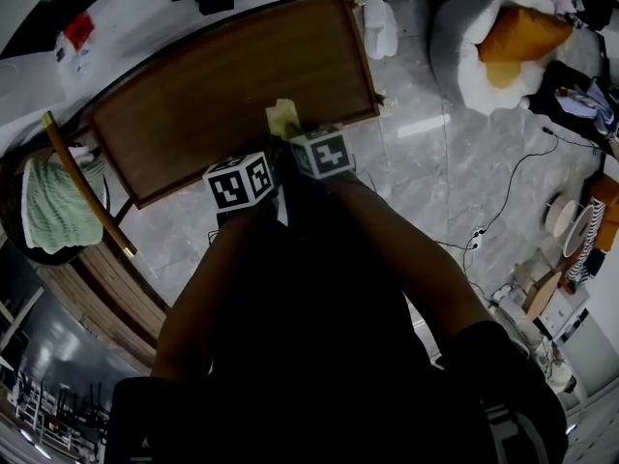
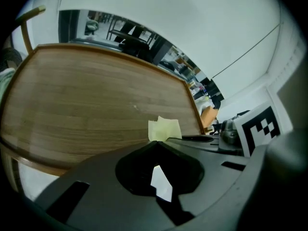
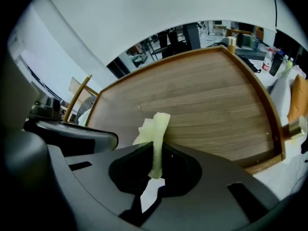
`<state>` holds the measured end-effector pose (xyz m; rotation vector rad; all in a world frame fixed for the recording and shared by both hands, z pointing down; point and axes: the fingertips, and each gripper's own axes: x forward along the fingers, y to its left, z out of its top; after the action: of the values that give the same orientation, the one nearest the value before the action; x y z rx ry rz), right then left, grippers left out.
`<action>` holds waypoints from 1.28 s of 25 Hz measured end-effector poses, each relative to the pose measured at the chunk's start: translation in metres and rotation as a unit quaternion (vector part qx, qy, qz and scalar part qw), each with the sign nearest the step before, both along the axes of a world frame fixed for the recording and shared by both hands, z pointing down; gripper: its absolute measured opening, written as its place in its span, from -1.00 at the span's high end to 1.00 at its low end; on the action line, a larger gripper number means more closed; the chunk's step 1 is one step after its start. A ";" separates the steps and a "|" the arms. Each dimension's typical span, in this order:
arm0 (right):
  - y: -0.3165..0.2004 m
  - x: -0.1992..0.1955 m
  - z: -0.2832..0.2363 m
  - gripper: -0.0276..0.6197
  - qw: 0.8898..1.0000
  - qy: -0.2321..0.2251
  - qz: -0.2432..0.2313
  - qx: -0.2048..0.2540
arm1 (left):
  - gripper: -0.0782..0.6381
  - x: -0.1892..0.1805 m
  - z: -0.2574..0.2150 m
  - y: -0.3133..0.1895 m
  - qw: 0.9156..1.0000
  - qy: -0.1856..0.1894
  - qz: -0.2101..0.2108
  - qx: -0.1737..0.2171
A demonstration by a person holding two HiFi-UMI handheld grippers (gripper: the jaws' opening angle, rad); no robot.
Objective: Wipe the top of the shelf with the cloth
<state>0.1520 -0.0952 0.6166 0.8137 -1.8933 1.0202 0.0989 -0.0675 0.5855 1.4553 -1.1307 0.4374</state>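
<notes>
Nearest us, our right gripper (image 3: 156, 147) clamps the yellow cloth (image 3: 160, 125) at the near edge of the shelf top (image 1: 222, 80). Our left gripper (image 2: 156, 144) is empty, jaws together. Marble floor (image 1: 435, 177) and a beanbag (image 1: 474, 51) lie right.

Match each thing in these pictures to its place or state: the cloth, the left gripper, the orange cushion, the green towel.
Things:
1. cloth
2. left gripper
3. orange cushion
4. green towel

Places or states:
A. on the white beanbag
B. jaws together, nothing between them
C. off the left end of the shelf
D. pinched in the jaws of the right gripper

Pairs: 1-D, 2-B, 3-A, 4-C.
</notes>
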 end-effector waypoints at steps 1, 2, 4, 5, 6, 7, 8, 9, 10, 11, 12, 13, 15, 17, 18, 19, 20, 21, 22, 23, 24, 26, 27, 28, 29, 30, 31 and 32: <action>-0.004 0.007 -0.001 0.79 1.000 0.000 0.004 0.003 | 0.75 0.008 0.000 -0.003 1.000 0.003 0.003 0.000; -0.007 0.015 -0.003 0.79 1.000 0.001 0.009 0.005 | 0.75 0.016 0.000 -0.006 1.000 0.007 0.006 0.001; -0.013 0.032 -0.002 0.79 1.000 0.009 0.017 0.010 | 0.75 0.030 0.000 -0.011 1.000 0.012 0.012 0.003; -0.015 0.040 -0.002 0.79 1.000 0.014 0.020 0.010 | 0.75 0.037 0.000 -0.013 1.000 0.013 0.015 0.004; -0.016 0.048 -0.001 0.79 1.000 0.018 0.023 0.010 | 0.75 0.043 0.000 -0.015 1.000 0.015 0.019 0.005; -0.018 0.055 -0.001 0.79 0.999 0.021 0.027 0.010 | 0.75 0.049 0.000 -0.018 1.000 0.017 0.022 0.006; -0.020 0.060 -0.001 0.79 0.999 0.021 0.031 0.012 | 0.75 0.056 0.000 -0.021 0.999 0.019 0.026 0.008; -0.023 0.065 -0.001 0.79 0.999 0.020 0.034 0.015 | 0.75 0.062 0.000 -0.024 0.999 0.021 0.030 0.009; -0.026 0.070 -0.003 0.79 0.999 0.020 0.038 0.018 | 0.75 0.068 0.000 -0.027 0.999 0.022 0.034 0.011; -0.028 0.075 -0.005 0.79 0.999 0.021 0.042 0.021 | 0.75 0.073 -0.001 -0.030 0.999 0.023 0.038 0.013; -0.030 0.080 -0.007 0.79 0.998 0.023 0.046 0.023 | 0.75 0.078 -0.001 -0.033 0.999 0.024 0.042 0.015; -0.032 0.087 -0.007 0.79 0.998 0.028 0.049 0.025 | 0.75 0.083 -0.002 -0.036 0.999 0.025 0.045 0.016; -0.036 0.097 -0.009 0.79 0.998 0.033 0.056 0.028 | 0.75 0.091 -0.003 -0.041 0.998 0.027 0.052 0.019; -0.040 0.104 -0.012 0.79 0.997 0.032 0.065 0.032 | 0.75 0.099 -0.003 -0.045 0.998 0.030 0.058 0.022; -0.041 0.109 -0.011 0.79 0.996 0.036 0.070 0.033 | 0.75 0.102 -0.004 -0.046 0.997 0.032 0.059 0.023; -0.042 0.116 -0.010 0.79 0.996 0.043 0.074 0.033 | 0.75 0.106 -0.006 -0.048 0.997 0.034 0.061 0.023; -0.043 0.122 -0.008 0.78 0.995 0.050 0.079 0.034 | 0.75 0.110 -0.006 -0.049 0.997 0.036 0.063 0.024; -0.044 0.127 -0.007 0.78 0.994 0.054 0.083 0.035 | 0.75 0.114 -0.006 -0.049 0.997 0.038 0.067 0.024; -0.046 0.131 -0.007 0.78 0.994 0.057 0.088 0.039 | 0.75 0.118 -0.006 -0.049 0.996 0.040 0.070 0.024; -0.049 0.135 -0.008 0.78 0.993 0.061 0.092 0.042 | 0.75 0.122 -0.007 -0.050 0.996 0.042 0.073 0.025; -0.051 0.137 -0.010 0.78 0.992 0.064 0.098 0.045 | 0.75 0.125 -0.007 -0.051 0.996 0.044 0.076 0.027; -0.054 0.139 -0.015 0.78 0.991 0.065 0.108 0.045 | 0.75 0.129 -0.008 -0.051 0.995 0.047 0.079 0.029; -0.054 0.140 -0.015 0.78 0.990 0.065 0.113 0.044 | 0.75 0.131 -0.009 -0.051 0.995 0.048 0.080 0.030; -0.054 0.141 -0.016 0.78 0.990 0.067 0.117 0.044 | 0.75 0.133 -0.010 -0.051 0.995 0.049 0.081 0.031; -0.053 0.143 -0.016 0.78 0.989 0.072 0.120 0.044 | 0.75 0.134 -0.012 -0.051 0.995 0.050 0.082 0.032; -0.053 0.144 -0.017 0.78 0.988 0.079 0.122 0.047 | 0.75 0.135 -0.013 -0.050 0.995 0.050 0.083 0.033; -0.053 0.147 -0.017 0.78 0.987 0.087 0.122 0.051 | 0.75 0.135 -0.014 -0.049 0.995 0.050 0.084 0.035; -0.054 0.149 -0.018 0.78 0.986 0.096 0.122 0.056 | 0.75 0.133 -0.016 -0.049 0.995 0.049 0.084 0.037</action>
<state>0.3008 -0.1488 0.5985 1.1888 -1.7264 0.9485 0.2321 -0.1165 0.5696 1.6258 -0.9590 0.4393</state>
